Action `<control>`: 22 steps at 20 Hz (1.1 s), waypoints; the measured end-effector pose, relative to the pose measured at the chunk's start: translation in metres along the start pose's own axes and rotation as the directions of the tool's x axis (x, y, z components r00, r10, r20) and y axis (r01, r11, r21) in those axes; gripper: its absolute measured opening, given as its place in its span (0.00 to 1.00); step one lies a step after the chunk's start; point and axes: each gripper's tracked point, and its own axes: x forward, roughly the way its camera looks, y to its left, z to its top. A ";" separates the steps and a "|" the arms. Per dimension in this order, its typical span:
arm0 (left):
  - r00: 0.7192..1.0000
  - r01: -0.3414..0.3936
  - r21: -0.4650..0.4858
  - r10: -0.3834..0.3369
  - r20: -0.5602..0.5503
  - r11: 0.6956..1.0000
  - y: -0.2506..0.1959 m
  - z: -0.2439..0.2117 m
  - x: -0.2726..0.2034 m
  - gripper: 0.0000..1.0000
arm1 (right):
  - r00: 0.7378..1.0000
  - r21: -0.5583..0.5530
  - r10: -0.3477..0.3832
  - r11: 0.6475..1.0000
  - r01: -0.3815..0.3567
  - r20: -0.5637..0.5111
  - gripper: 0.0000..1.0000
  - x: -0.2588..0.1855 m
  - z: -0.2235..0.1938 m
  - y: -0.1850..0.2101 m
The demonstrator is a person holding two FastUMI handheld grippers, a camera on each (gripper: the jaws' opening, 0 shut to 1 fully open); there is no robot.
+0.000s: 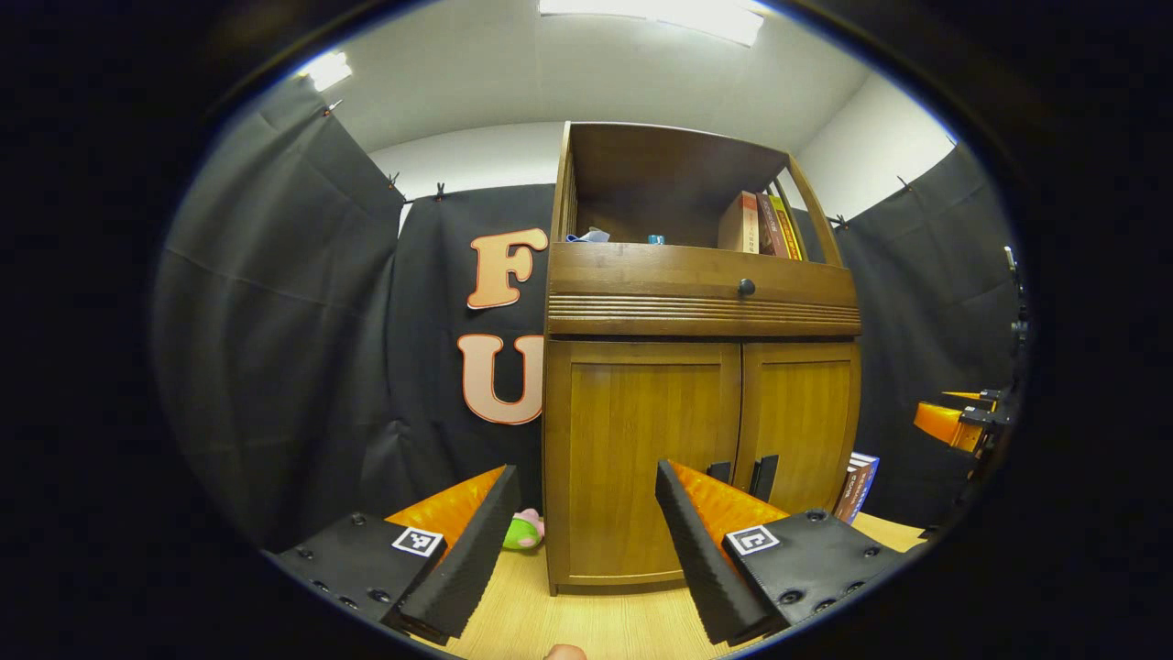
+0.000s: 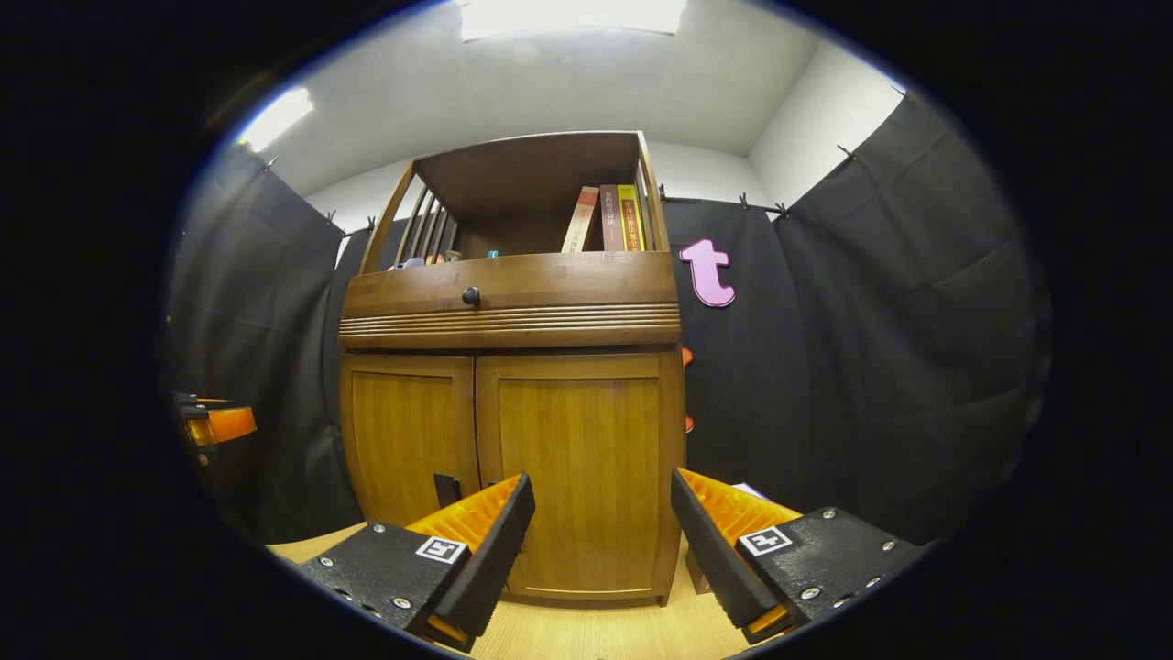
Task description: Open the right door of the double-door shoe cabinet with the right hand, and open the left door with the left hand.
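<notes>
Brown wooden double-door shoe cabinet (image 1: 701,458) standing at 12 o'clock on the bench, doors closed | left gripper (image 1: 586,532) and right gripper (image 2: 600,541) hovering, jaws spread | risk: slim dark handles (image 1: 763,477) sitting close together, jaws catching the wrong door.

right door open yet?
No. In the right gripper view the right door sits flush and shut beside the left door, and the right tongs hang open before it, short of its handle.

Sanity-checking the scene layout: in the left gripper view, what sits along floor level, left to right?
Green plush toy → left door → two dark door handles → right door → leaning books → the other gripper at the far right edge.
</notes>
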 end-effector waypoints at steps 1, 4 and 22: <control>1.000 0.000 -0.002 0.000 -0.002 1.000 0.001 -0.002 0.000 0.94 | 1.000 0.001 0.004 1.000 -0.004 -0.006 0.92 0.003 -0.004 0.004; 1.000 0.000 -0.005 0.000 -0.009 1.000 0.002 -0.006 0.000 0.96 | 0.999 -0.004 0.030 1.000 -0.031 -0.031 0.93 0.014 -0.021 0.021; 0.999 -0.046 0.029 0.047 -0.021 0.999 0.031 -0.019 0.005 0.96 | 0.980 -0.018 0.108 0.993 -0.113 -0.169 0.93 0.134 -0.139 0.105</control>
